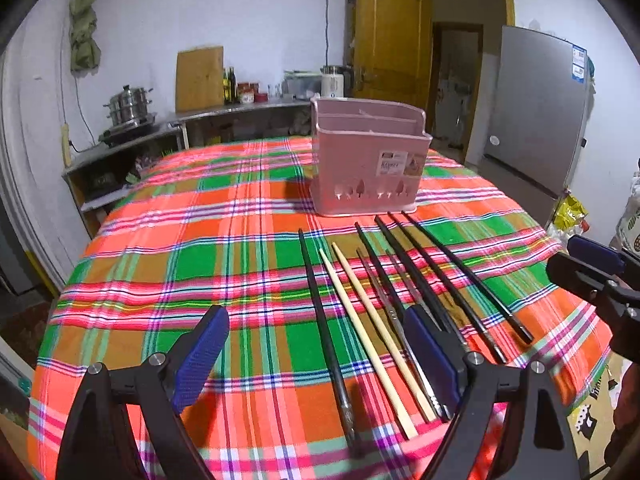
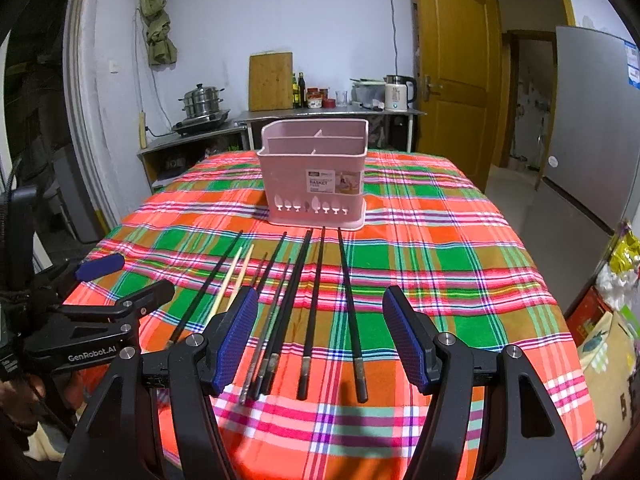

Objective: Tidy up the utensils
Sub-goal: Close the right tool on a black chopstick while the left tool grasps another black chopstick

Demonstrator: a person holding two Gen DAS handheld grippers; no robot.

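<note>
My left gripper [image 1: 316,354] and right gripper [image 2: 320,336] share one build: matte black angular arms, round silver screws at the joints, and blue fingers [image 2: 236,334] with dimpled rubber faces. From the right wrist camera, white "GenRobot.AI" lettering marks the left unit's black arm.

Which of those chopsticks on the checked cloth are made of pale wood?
The two light bamboo chopsticks, lying side by side second and third from the left; the rest are black or grey metal.
</note>
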